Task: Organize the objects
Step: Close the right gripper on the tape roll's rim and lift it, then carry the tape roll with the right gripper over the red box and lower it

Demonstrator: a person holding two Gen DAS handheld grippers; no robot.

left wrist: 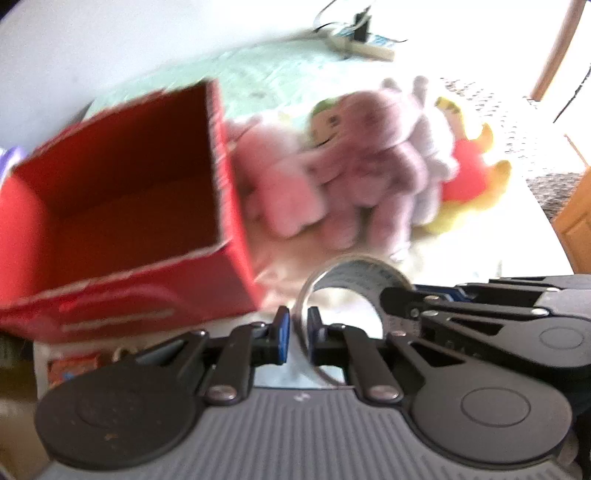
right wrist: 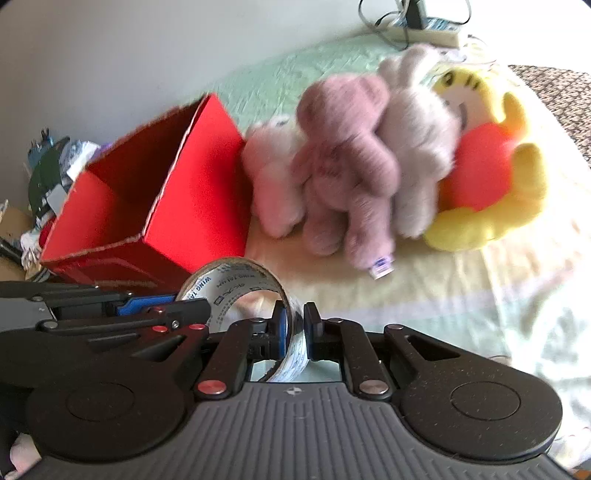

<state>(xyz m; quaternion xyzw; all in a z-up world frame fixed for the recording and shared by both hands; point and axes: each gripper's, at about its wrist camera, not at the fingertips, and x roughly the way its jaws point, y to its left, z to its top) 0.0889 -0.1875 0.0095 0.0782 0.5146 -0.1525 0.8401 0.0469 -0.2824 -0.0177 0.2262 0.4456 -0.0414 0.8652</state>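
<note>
Left gripper (left wrist: 295, 328), bottom centre of left wrist view: jaws narrow, clamped on wall of clear tape roll (left wrist: 347, 291). Right gripper (right wrist: 295, 326), bottom centre of right wrist view: also pinched tight on same tape roll (right wrist: 236, 291), opposite side of ring. Each gripper seen in the other's view too, lower right in left view, lower left in right view, so both gripping one roll at once. Prob. two-handed carry to keep the ring steady, or a handover; can't tell which. Roll held up off the bedding, standing on edge, between the two grippers, low centre of both frames.

Just beyond: red box (right wrist: 147, 206), open top, left of centre, looks empty inside, tilted toward camera by fisheye. Likely the drop target, hence roll held near its front corner. Right of box, touching it: pile of plush toys (right wrist: 354, 158), pink and mauve, w/ yellow-and-red plush (right wrist: 491, 177) at far right. All lying on pale green bedspread (right wrist: 480, 302).

Hard to make out: left view heavily blurred, plush count unclear, print on roll only partly legible. Clutter at left edge (right wrist: 55, 173) unidentifiable. Power strip w/ cables (right wrist: 424, 26) cut off at top. Box's far wall base hidden. Person's hands not visible.
</note>
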